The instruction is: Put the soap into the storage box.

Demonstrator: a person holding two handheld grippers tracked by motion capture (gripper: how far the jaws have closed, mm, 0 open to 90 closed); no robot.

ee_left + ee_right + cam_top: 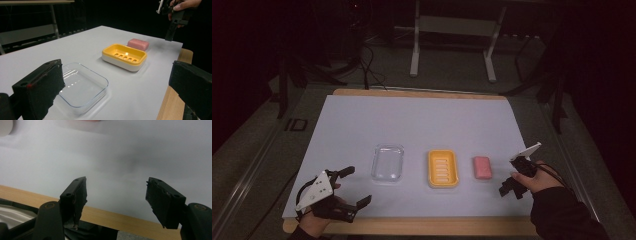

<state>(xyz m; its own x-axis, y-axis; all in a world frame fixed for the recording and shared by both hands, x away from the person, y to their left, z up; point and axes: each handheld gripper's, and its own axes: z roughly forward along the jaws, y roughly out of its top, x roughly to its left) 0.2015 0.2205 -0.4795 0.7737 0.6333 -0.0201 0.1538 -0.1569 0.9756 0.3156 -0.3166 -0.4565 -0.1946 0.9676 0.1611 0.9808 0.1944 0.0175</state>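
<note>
- So the pink soap bar [482, 167] lies flat on the table, just at 3 o'clock of the yellow soap dish [443, 168], close but not touching. It looks like the thing in play, going by how near it the right gripper is.
- The clear glass dish [387, 163] sits at 9 o'clock of the yellow one, empty.
- Right gripper [511, 186] hangs at about 4 o'clock from the soap, jaws spread wide, nothing in them.
- Left gripper [353, 187] is at roughly 7 o'clock of the glass dish, jaws wide open too, empty.
- What could go wrong: soap is slick and rounded, so an off-centre pinch could squirt it out or shove it into the yellow dish. A low approach could also snag the white sheet [412, 120].
- That sheet covers a wooden table [412, 226]; the room behind is dark, with a metal frame stand [452, 30] and cables on the floor.
</note>
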